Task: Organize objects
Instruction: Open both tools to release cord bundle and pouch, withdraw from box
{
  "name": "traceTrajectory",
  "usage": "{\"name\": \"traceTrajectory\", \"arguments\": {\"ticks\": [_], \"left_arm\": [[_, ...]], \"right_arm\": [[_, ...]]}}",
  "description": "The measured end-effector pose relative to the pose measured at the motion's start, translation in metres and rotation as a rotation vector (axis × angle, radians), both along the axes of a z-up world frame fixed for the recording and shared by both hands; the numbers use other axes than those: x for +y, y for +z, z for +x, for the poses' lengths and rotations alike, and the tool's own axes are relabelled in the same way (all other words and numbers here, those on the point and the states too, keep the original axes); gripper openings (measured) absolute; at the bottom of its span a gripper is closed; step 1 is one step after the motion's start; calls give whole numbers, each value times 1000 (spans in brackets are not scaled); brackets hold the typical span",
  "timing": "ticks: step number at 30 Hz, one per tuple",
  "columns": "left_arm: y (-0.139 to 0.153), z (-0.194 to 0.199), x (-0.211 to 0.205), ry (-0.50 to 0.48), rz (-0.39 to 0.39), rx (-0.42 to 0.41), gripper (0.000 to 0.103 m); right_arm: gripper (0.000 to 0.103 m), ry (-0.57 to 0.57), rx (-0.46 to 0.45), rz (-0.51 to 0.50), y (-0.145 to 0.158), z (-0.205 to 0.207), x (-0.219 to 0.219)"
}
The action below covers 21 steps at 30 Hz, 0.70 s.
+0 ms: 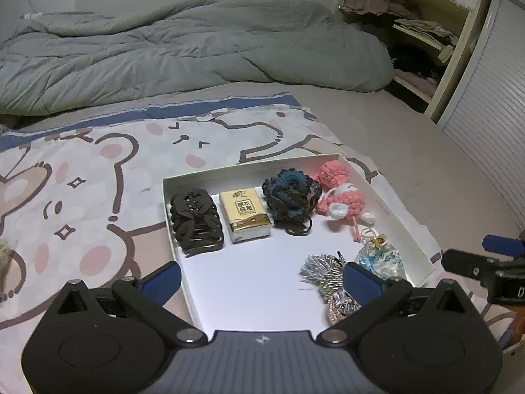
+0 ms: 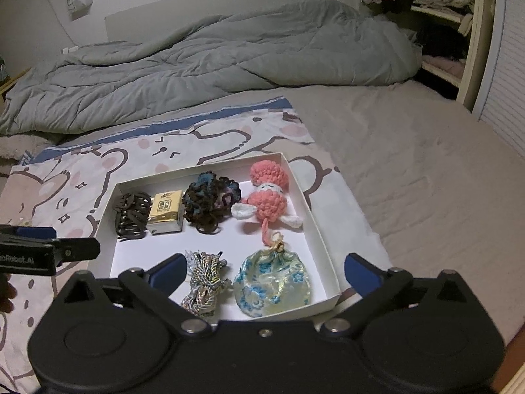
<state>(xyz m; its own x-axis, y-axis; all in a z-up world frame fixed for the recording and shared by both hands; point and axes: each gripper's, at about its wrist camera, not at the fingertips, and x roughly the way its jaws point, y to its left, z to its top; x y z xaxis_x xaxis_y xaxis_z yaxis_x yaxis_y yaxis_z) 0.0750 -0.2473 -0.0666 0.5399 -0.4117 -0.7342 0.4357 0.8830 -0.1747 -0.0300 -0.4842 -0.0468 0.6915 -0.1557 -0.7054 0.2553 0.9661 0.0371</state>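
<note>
Seen from both wrists over a bed: a shallow white box point(image 2: 320, 229) resting on a cartoon-bear sheet point(image 1: 82, 197), already filled. Along the box's far edge, left to right: a dark hair claw point(image 2: 131, 215), a gold tissue pack point(image 2: 165, 215), a dark blue-and-brown yarn scrunchie point(image 2: 210, 202) and a pink crochet doll point(image 2: 267, 197) in the far right corner. Along the near edge: a bundle of metallic cord point(image 2: 205, 282) and, just beside it toward the near right corner, a pale blue floral pouch point(image 2: 272, 282). Left tool point(image 1: 262, 279) spread wide and empty, poised above the box's near left part, one blue pad near the cord bundle without pressing it. Right tool point(image 2: 262, 274) likewise wide and empty, straddling cord and pouch from above, gripping neither. Grey duvet point(image 2: 213, 59) heaped at the bed's head, open wardrobe shelves point(image 1: 423, 36) at the far right. Apparently at or near the end of the sorting, with nothing loose on the sheet except a pale tuft at the left wrist view's left edge, too unclear to name. Best finished by lifting both tools straight up and clear, keeping pads off the light cord and the pouch string so that nothing gets dragged out of place, and by leaving the box square on the sheet.
</note>
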Motion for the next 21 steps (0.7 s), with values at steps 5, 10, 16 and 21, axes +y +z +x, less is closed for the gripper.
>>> {"name": "traceTrajectory", "arguments": {"ticks": [5, 10, 16, 21], "left_arm": [[4, 1, 11, 9, 9, -11, 103], [9, 7, 32, 44, 24, -24, 103], [17, 14, 65, 97, 25, -36, 103], [23, 17, 95, 142, 34, -48, 103]], "right_arm": [[103, -11, -9, 5, 2, 4, 6], [103, 4, -10, 8, 4, 15, 20], [103, 29, -12, 14, 7, 33, 43], [103, 68, -15, 15, 10, 47, 67]]}}
